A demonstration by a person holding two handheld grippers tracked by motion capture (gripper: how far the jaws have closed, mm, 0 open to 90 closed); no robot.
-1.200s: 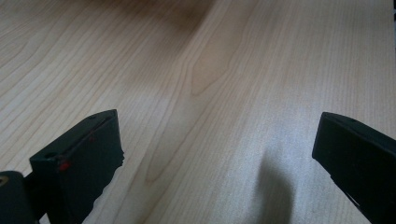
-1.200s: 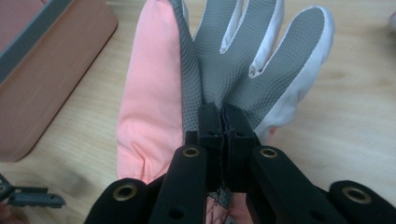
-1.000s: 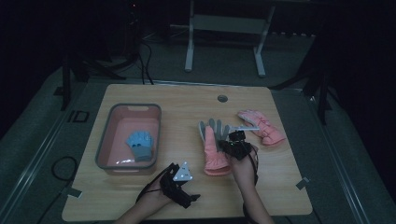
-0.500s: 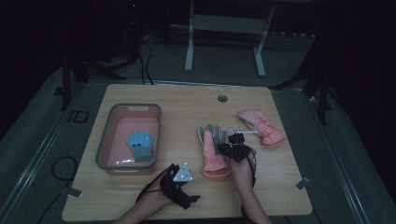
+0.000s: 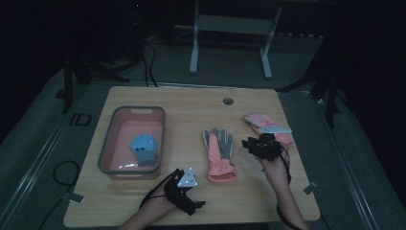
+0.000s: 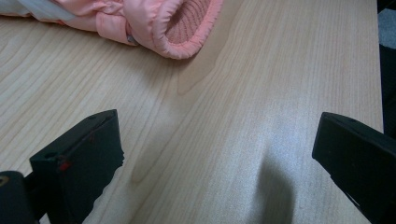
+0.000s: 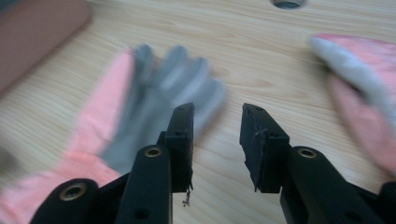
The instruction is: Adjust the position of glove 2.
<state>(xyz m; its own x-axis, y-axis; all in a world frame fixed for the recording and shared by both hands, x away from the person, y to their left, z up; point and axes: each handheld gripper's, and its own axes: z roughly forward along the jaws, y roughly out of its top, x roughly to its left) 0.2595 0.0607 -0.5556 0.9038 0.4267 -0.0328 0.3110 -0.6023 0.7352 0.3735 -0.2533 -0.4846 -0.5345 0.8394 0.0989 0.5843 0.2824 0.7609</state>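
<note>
One pink-and-grey glove (image 5: 220, 154) lies released; right gripper (image 5: 261, 146) has withdrawn rightward.

Bin (image 5: 107, 165) at table (image 5: 191, 103) left holding one glove (image 5: 143, 147); second glove (image 5: 220, 155) mid-table, third (image 5: 265, 125) right and behind.

Dim room: a wooden table (image 5: 191, 103) at centre frame, dark floor (image 5: 38, 143) around it, a grey metal stand (image 5: 230, 28) at top centre.

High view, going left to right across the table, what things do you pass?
Pink bin with the blue glove in it → left gripper → pink-and-grey glove → right gripper → pink glove.
</note>
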